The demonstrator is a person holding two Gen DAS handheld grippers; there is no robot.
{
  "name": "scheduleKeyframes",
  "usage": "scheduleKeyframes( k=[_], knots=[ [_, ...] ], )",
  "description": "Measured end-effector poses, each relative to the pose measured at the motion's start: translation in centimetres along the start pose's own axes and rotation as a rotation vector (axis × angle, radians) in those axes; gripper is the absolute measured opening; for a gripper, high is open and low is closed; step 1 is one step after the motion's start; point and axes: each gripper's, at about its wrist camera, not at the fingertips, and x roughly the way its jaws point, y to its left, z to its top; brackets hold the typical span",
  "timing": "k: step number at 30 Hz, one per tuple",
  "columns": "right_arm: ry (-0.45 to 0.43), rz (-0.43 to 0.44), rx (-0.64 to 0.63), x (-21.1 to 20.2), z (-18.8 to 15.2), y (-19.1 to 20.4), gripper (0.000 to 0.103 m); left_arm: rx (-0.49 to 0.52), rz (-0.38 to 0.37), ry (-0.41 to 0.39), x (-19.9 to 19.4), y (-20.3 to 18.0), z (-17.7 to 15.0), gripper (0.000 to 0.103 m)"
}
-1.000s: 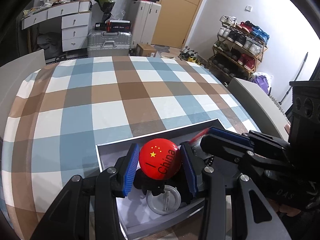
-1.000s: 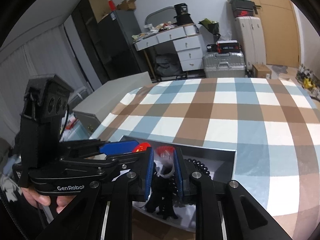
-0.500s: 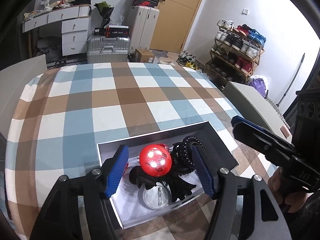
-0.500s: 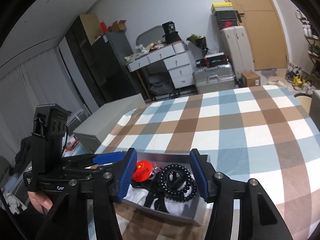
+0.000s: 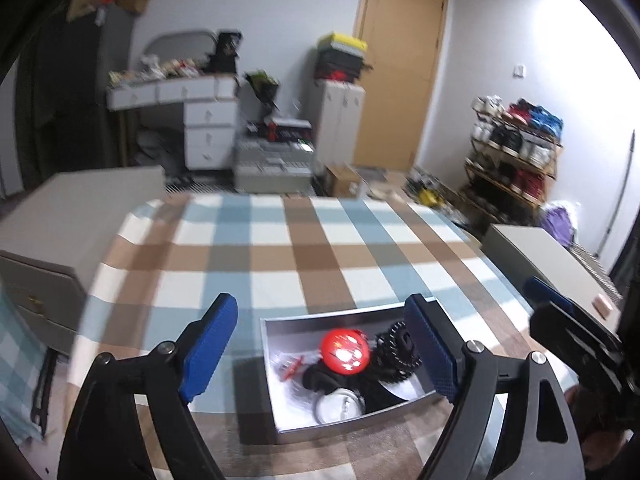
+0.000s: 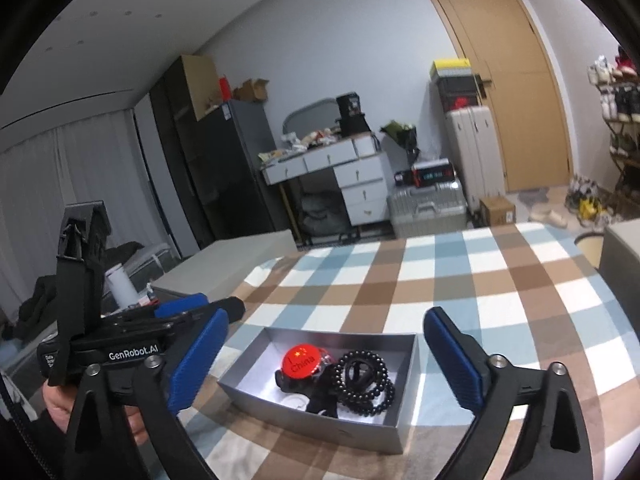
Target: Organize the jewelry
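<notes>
On the far left of the right wrist view, a hand (image 6: 60, 404) holds the left gripper (image 6: 202, 308) beside the table edge. Its jaws have just been opening and now stand spread with nothing between them. Next comes the grey box (image 6: 320, 420), resting on the checked tablecloth (image 6: 500, 280). Inside it, toward the left, lies a red round badge (image 6: 301, 361), smooth and domed, so it looks light but likely to slip; a pinch across its rim should hold best. Beneath it sits something black I cannot make out, and a pale round piece (image 6: 294, 401) shows at the near wall. Just right of the badge lies a black bead bracelet (image 6: 363, 383), coiled in loops; it probably hangs limp and sways when lifted, so gathering several strands at once seems safer. The right gripper (image 6: 324, 360) frames the box; its jaws have also just been opening, and they are wide apart and empty
</notes>
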Motion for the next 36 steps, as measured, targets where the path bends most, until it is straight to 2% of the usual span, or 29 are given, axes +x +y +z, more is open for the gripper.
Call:
scheduleKeyframes(
  k=[2, 4, 9, 17, 23, 29, 36],
  knots=[
    [-0.033, -0.012, -0.019, -0.5, -0.3, 0.4, 0.103, 0.013, 0.056, -0.042, -0.5, -0.2, -0.2, 0.098],
    [-0.055, -0.019, -0.034, -0.9, -0.5, 0.7, 0.103, 0.015, 0.097, -0.087, -1.1, -0.3, -0.6, 0.102],
    [-0.113, -0.060, -0.079, -1.6, -1.3, 1.3, 0.103, 0.045, 0.163, -0.130, -1.6, -1.0, -1.6, 0.102],
    [-0.187, -0.138, -0.143, -2.9, -2.9, 2.1, 0.103, 0.036, 0.243, -0.200, -2.3, -1.0, -3.2, 0.102],
    [-0.189, -0.170, -0.184, -3.1, -3.9, 2.6, 0.103, 0.051, 0.289, -0.240, -2.5, -1.2, -4.1, 0.102],
    [-0.183, -0.199, -0.223, -3.3, -4.8, 2.9, 0.103, 0.029, 0.298, -0.269, -2.5, -0.7, -5.0, 0.102],
    [-0.162, -0.211, -0.229, -2.9, -5.2, 2.8, 0.103, 0.030, 0.319, -0.267, -1.9, -0.6, -6.2, 0.102]
  ],
)
